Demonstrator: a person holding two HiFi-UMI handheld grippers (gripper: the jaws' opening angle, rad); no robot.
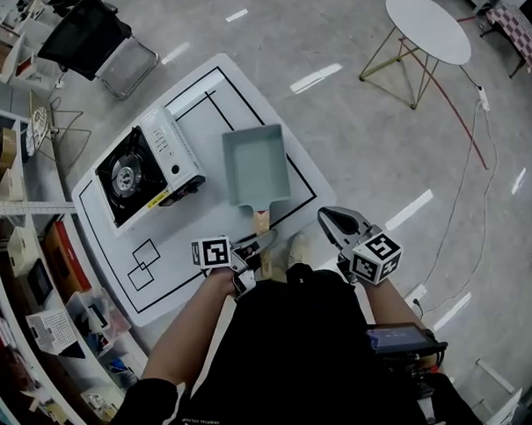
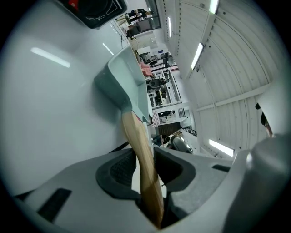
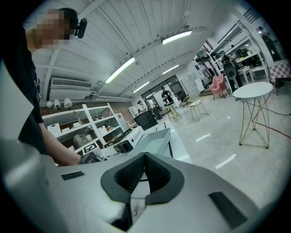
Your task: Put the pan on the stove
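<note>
1. Now, at the far left, the stove [image 1: 146,177] sits on the worktop [image 1: 183,228]. Its round burner [image 1: 124,176] has nothing on it, so that is where I am heading.
2. Just right of the stove and apart from it, the pan [image 1: 256,162] lies on the worktop. It looks empty, and its wooden handle [image 1: 262,221] points back toward me.
3. My left tool [image 1: 265,241] is clamped on that handle. In the left gripper view the wood fills the gap and both pads bear on it, fairly near the free end.
4. With a hold that far out, I judge the pan body will want to sag or twist. I would keep the squeeze firm and lift with the pan level. It should rise enough to clear the stove's raised edge before I carry it left. I would lower it flat over the burner and let go only once it rests steady.
5. Farther right, my right tool [image 1: 328,220] is closed with its pads together and nothing between them. I would keep it out of the pan's path.
</note>
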